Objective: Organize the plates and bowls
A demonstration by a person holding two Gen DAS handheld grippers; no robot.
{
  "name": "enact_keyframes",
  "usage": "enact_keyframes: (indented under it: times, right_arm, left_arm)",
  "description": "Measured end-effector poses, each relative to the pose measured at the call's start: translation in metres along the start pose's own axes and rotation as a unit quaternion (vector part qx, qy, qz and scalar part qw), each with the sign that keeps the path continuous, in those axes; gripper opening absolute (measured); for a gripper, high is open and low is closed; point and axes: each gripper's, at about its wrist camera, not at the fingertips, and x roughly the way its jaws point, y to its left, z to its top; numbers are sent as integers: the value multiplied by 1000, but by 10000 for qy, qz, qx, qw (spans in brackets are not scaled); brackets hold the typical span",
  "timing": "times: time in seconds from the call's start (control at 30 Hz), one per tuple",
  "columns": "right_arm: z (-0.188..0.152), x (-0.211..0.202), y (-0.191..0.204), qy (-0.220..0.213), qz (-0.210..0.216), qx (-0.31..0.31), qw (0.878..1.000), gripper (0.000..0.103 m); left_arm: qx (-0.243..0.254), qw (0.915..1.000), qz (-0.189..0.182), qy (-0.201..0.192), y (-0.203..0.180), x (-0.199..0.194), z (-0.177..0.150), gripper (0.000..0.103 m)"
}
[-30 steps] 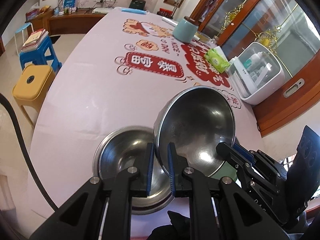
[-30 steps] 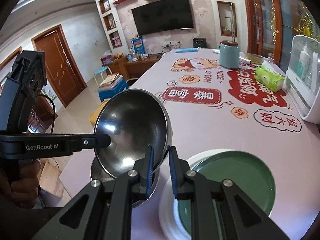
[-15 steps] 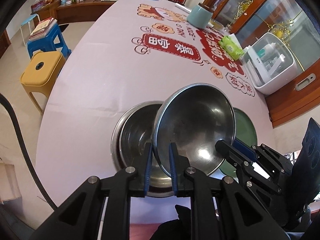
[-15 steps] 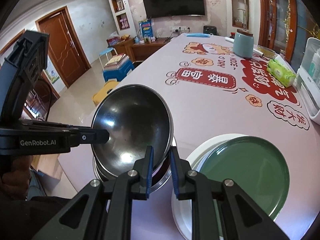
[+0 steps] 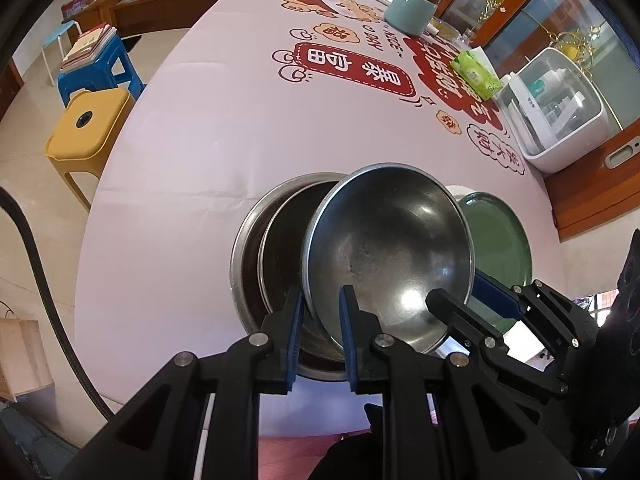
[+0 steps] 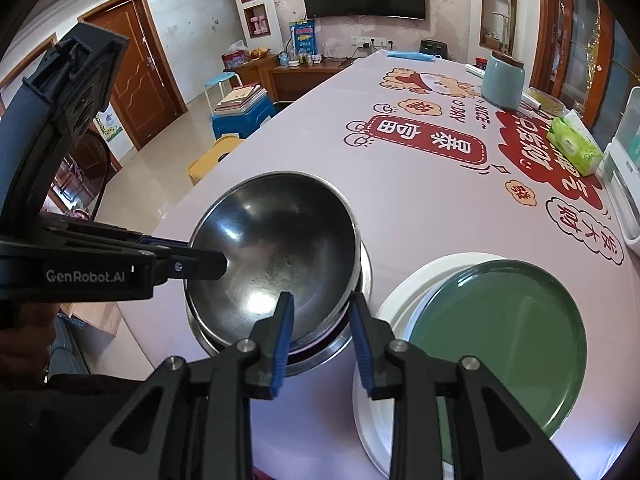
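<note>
Left gripper [image 5: 319,334] clamped on bowl [image 5: 386,256] rim, tilted over bigger bowl [image 5: 256,252]. Right gripper [image 6: 320,338] jaws opening around rim. Green plate [image 6: 508,332] at 3 o'clock.

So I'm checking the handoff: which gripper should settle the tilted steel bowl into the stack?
Left. The left gripper pinches the bowl by its rim over the stack; the right gripper's jaws are opening around the rim.

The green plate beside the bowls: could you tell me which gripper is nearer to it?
Right. The right gripper sits just beside the green plate, jaws opening around the steel bowl rim; the left gripper clamps the bowl's far side.
</note>
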Motion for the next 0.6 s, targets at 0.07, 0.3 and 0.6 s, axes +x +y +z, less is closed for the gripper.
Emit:
enact_keyframes:
  times: [0.07,0.3,0.6]
  right_arm:
    - [0,0,0,-5,15,1,10000,31]
    - [-1,-4,5,-68,99,-113,9999,36]
    - [-6,-18,-2,-248,223,-207,9992,40]
  left_arm:
    - [15,10000,21,-30,0,-1,0,15]
    - [47,9995,140,-273,0,-11,-5,20]
    - [31,9962,226,-844,-15,-36,-19,26]
